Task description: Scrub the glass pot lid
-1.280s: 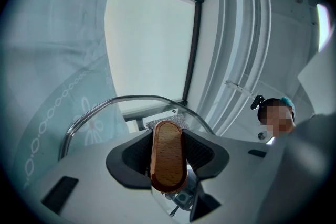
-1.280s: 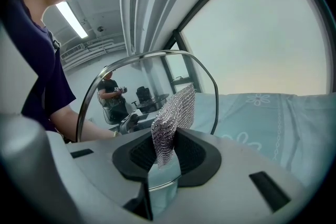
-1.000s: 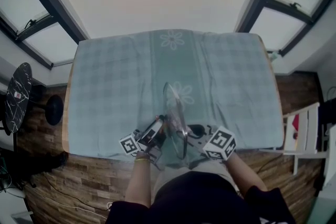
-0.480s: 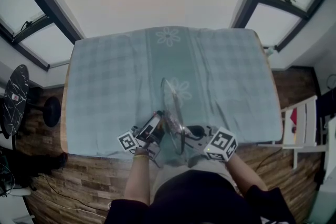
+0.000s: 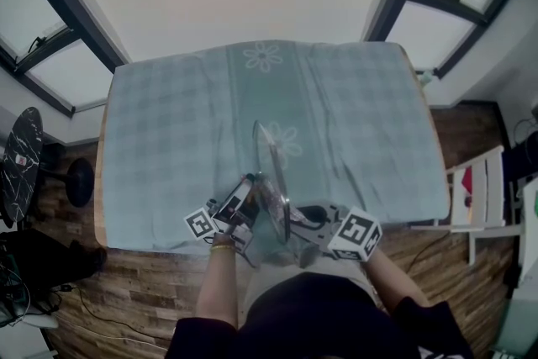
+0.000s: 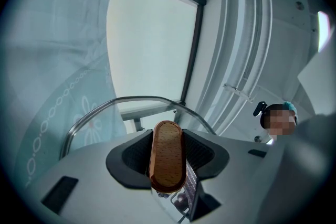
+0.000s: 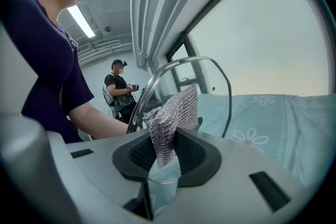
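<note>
Glass, seen edge-on from the head view: the lid [image 5: 271,176] stands upright on its rim at the middle of the table's near edge. It is over the pale green checked cloth [image 5: 168,130] that covers the table [image 5: 100,202]. Whether its lower rim rests on the cloth I cannot tell.

The left gripper [image 5: 250,199] meets it from the left, jaws clamped on the wooden handle [image 6: 167,155] at the lid's centre. The metal rim arches beyond the jaws in the left gripper view.

The right gripper [image 5: 301,219] sits just beside the lid on the right. Its jaws are closed on a folded silver mesh scrubber [image 7: 173,120]. The scrubber's free end rises in front of the glass, on the face away from the handle.

A white chair [image 5: 483,197] stands on the wooden floor [image 5: 126,290] off the table's right edge.
</note>
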A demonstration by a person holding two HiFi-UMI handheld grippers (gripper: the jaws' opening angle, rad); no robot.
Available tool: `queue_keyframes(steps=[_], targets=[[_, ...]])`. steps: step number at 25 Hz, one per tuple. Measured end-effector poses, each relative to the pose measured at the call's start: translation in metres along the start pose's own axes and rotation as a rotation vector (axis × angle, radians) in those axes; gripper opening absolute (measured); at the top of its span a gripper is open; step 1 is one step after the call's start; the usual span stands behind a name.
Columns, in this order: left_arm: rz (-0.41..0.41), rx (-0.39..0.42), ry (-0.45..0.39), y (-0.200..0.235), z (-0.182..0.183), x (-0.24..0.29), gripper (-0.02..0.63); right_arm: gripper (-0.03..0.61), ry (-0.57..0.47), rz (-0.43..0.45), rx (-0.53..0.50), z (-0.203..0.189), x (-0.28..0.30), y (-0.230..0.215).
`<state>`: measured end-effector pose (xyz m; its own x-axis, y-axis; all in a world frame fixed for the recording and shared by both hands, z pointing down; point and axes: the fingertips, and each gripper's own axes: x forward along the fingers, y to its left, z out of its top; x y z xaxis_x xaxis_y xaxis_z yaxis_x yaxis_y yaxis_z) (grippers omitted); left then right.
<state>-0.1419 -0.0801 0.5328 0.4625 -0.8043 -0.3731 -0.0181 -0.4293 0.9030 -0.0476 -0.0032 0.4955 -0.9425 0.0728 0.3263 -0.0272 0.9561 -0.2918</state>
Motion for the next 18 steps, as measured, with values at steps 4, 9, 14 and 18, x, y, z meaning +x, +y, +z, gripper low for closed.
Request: queue_keyframes(steps=[4,9,14,18], targets=[[-0.005,0.001,-0.001,-0.001,0.0,-0.001,0.17,0.083,0.051,0.008,-0.015,-0.005,-0.005,0.01],[-0.002,-0.003,-0.006,-0.001,0.002,0.0,0.17,0.083,0.073,0.027,-0.036,-0.012,-0.009,0.02],[0.003,-0.012,-0.02,0.001,0.004,-0.002,0.17,0.083,0.109,0.055,-0.048,-0.022,-0.01,0.03],[0.004,-0.013,-0.024,0.001,0.005,-0.003,0.17,0.083,0.13,0.068,-0.048,-0.028,-0.009,0.036]])
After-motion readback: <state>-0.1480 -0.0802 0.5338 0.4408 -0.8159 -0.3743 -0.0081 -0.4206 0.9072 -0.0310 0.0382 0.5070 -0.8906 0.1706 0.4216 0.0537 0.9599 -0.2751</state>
